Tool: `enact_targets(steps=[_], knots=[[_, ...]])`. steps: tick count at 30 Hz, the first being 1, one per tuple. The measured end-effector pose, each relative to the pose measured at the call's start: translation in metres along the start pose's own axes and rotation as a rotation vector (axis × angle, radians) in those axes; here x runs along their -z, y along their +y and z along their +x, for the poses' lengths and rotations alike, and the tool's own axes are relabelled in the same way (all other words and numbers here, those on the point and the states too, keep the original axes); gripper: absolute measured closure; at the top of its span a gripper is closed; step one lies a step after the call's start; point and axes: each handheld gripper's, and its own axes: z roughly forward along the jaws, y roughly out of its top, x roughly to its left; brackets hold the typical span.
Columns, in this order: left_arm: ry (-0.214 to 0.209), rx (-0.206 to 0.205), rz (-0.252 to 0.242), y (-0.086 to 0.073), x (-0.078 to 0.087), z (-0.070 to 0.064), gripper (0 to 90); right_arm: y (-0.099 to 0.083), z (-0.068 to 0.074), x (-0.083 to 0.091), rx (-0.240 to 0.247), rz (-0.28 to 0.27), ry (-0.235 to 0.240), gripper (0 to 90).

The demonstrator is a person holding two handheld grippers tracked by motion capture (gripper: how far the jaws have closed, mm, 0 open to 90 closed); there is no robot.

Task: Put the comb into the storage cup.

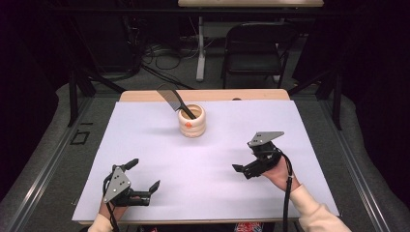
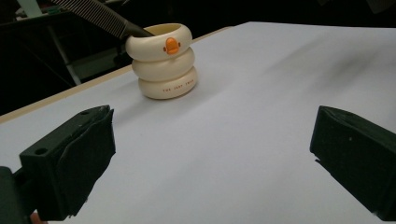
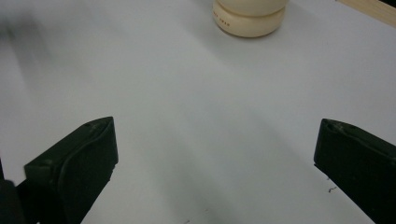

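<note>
A cream holder (image 1: 192,121) made of stacked rings, with an orange duck beak on its front, stands at the back middle of the white sheet (image 1: 212,164). A black comb (image 1: 171,100) leans out of it toward the back left. My left gripper (image 1: 144,175) rests near the front left edge, open and holding nothing. My right gripper (image 1: 246,158) hovers at the front right, open and holding nothing as well. In the left gripper view the holder (image 2: 163,60) and comb (image 2: 98,16) lie ahead of my left gripper (image 2: 212,154). The right gripper view shows the holder's base (image 3: 249,16) far beyond my right gripper (image 3: 215,163).
The sheet covers a wooden table whose bare edge (image 1: 208,95) shows at the back. Beyond it stand a black folding chair (image 1: 254,48) and a white table leg (image 1: 200,48), with cables on the floor. Dark frame legs flank both sides.
</note>
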Motion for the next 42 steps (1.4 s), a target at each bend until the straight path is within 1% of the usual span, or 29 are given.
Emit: enact_targets(steps=[9,13,17,23,26,33,42], knots=[[0.000,0.000,0.001,0.000,0.000,0.000,0.1,-0.017,0.006,0.011,-0.010,-0.017,-0.016,0.0],[0.001,-0.001,0.001,0.000,0.000,0.000,0.1,-0.025,0.009,0.013,-0.008,-0.018,-0.026,0.0],[0.001,-0.003,0.003,0.000,0.000,0.000,0.1,-0.034,0.011,0.016,-0.022,-0.031,-0.038,0.0],[0.001,-0.003,0.004,0.000,0.000,0.000,0.1,-0.045,0.017,0.019,-0.022,-0.048,-0.056,0.0],[0.001,-0.004,0.005,0.000,0.000,0.000,0.1,-0.049,0.020,0.020,-0.023,-0.058,-0.059,0.0],[0.001,-0.005,0.006,0.000,0.000,0.000,0.1,-0.056,0.026,0.023,-0.010,-0.073,-0.074,0.0],[0.001,-0.004,0.007,-0.001,0.000,0.000,0.1,-0.066,0.029,0.029,-0.004,-0.100,-0.096,0.0]])
